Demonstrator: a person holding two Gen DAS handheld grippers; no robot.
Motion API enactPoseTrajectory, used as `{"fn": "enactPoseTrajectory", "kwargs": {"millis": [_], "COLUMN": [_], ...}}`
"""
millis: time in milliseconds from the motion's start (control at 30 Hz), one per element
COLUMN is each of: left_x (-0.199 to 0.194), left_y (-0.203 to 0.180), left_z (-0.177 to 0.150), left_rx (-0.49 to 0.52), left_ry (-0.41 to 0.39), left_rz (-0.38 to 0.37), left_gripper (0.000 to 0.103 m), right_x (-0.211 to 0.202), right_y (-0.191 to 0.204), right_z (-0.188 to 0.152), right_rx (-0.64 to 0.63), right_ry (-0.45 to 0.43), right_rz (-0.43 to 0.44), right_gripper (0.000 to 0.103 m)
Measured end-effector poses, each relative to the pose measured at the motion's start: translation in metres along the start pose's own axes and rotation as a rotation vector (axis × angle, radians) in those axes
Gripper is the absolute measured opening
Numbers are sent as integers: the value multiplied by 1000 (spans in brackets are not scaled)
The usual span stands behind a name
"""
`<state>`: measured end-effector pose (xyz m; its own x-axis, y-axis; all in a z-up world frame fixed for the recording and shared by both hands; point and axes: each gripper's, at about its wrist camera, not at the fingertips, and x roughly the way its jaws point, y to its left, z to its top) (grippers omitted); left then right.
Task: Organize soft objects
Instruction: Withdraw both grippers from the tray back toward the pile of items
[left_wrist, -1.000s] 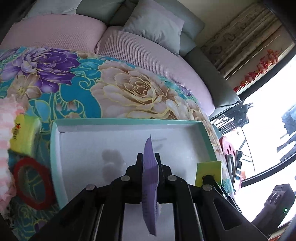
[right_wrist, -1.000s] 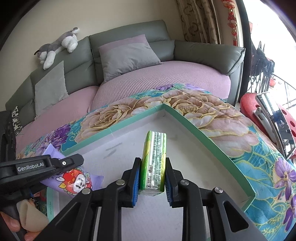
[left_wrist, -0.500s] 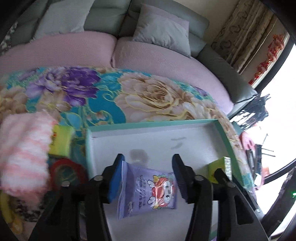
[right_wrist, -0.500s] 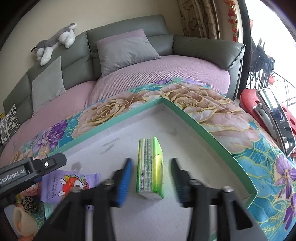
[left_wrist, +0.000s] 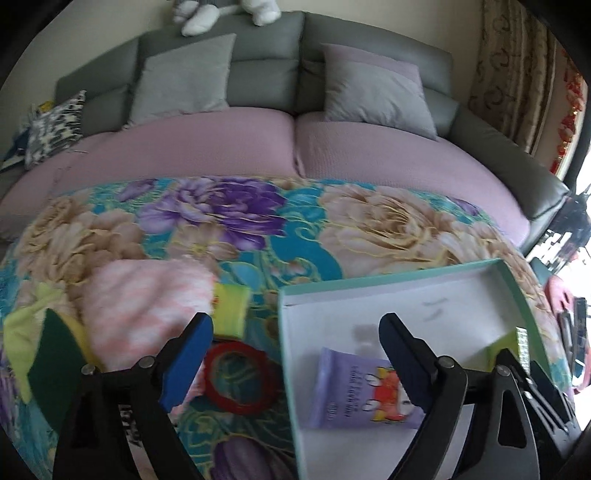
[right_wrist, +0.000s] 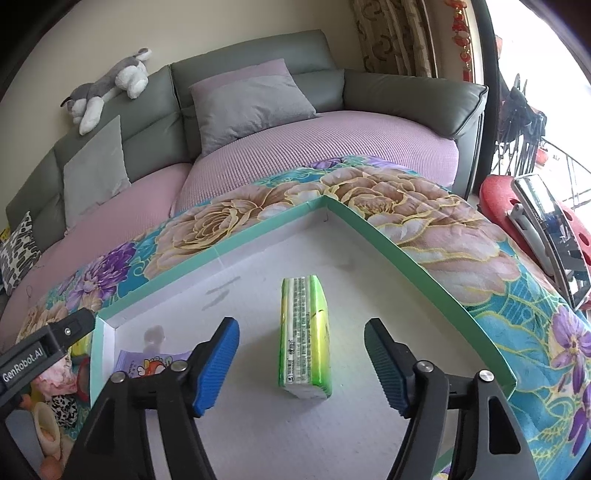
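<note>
The left gripper (left_wrist: 295, 341) is standing released, its jaws just having been opening, with nothing pressed between them; the purple tissue pouch (left_wrist: 364, 391) is lying flat at about four o'clock from its midpoint, inside the white tray (left_wrist: 388, 284) near the tray's left wall. The right gripper (right_wrist: 301, 363) is likewise spread and holding nothing, its jaws having just been opening, and the green tissue pack (right_wrist: 304, 339) is standing on its long edge between the blue pads, touching neither. Both deliveries into the tray are looking finished, so the step in hand is letting go and clearing away. Outward at ten o'clock in the left view, the pink striped cloth (left_wrist: 147, 299), the yellow sponge (left_wrist: 231, 308) and the red tape ring (left_wrist: 240, 376) are lying on the floral blanket (left_wrist: 229, 218). The next move probably calls for swinging the left gripper towards that cluster and closing on one soft piece.
</note>
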<state>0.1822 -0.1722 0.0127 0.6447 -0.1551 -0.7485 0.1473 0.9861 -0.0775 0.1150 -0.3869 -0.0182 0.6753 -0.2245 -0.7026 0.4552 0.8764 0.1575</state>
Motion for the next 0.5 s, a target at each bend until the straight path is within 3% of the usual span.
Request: {"fn": "enactPoseTrajectory", "kwargs": {"millis": [267,500], "left_x": [-11,-30], "left_y": [12,32], "left_z": [-5,-13], "left_rx": [-6,-54], "left_ry": [-34,-39], "left_rz": [60,48], "left_gripper": [96,97], "right_x": [-3,-16], "right_y": [5,10], "right_z": [1,1], "right_rx": [-13,-35], "right_ry": [2,-21], "right_rz": [20,49], "right_gripper": [86,88]}}
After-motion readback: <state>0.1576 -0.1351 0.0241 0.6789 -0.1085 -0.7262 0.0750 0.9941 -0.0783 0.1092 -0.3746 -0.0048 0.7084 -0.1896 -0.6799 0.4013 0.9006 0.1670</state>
